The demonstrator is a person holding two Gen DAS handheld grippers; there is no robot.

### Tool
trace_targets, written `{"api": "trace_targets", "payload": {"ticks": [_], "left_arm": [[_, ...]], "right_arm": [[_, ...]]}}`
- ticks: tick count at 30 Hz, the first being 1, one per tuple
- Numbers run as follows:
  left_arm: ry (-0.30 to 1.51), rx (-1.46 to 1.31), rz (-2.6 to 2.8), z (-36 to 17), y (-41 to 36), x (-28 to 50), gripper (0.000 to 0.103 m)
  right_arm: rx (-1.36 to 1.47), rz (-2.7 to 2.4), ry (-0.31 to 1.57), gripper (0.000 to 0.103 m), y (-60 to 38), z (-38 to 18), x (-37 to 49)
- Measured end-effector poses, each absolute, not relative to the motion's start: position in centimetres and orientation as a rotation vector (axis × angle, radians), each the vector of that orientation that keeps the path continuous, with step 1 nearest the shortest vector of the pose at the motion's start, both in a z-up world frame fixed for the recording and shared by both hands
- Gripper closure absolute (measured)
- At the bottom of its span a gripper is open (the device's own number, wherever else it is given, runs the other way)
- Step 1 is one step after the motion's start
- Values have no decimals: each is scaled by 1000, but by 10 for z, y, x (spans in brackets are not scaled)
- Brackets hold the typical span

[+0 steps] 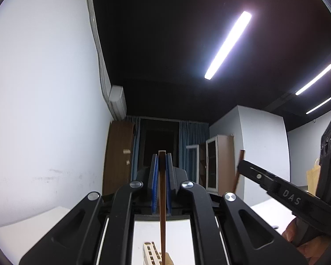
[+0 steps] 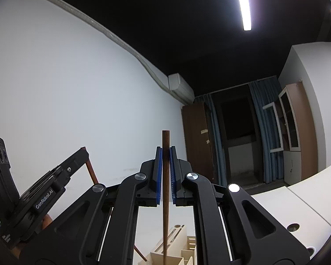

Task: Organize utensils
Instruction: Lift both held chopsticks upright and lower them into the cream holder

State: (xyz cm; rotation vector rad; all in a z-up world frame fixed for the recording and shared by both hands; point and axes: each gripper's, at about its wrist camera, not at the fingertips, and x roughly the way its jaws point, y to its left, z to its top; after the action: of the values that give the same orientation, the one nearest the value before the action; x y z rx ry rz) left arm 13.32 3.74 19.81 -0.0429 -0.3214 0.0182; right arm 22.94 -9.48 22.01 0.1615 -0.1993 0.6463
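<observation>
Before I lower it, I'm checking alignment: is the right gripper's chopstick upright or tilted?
Upright. The chopstick runs straight up between the right gripper's blue pads, with its lower end over the holder.

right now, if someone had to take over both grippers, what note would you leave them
Left gripper: shut on a brown chopstick, held upright.
Right gripper: shut on a second brown chopstick, also upright.
Both are raised, tilted toward the ceiling, close side by side.
The beige utensil holder sits below on the white table; the lower ends of both sticks point down toward it.
Done: both chopsticks picked up.
Left: lower each one into a slot of the holder and release. Whether either tip is already inside a slot cannot be told from these views.
</observation>
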Motion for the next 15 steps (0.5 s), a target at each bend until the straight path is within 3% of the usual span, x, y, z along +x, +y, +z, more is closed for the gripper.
{"api": "trace_targets", "payload": {"ticks": [15], "left_arm": [[-28, -116, -37, 158, 72, 212, 97]], "right_arm": [[95, 650, 43, 97, -61, 177, 285]]}}
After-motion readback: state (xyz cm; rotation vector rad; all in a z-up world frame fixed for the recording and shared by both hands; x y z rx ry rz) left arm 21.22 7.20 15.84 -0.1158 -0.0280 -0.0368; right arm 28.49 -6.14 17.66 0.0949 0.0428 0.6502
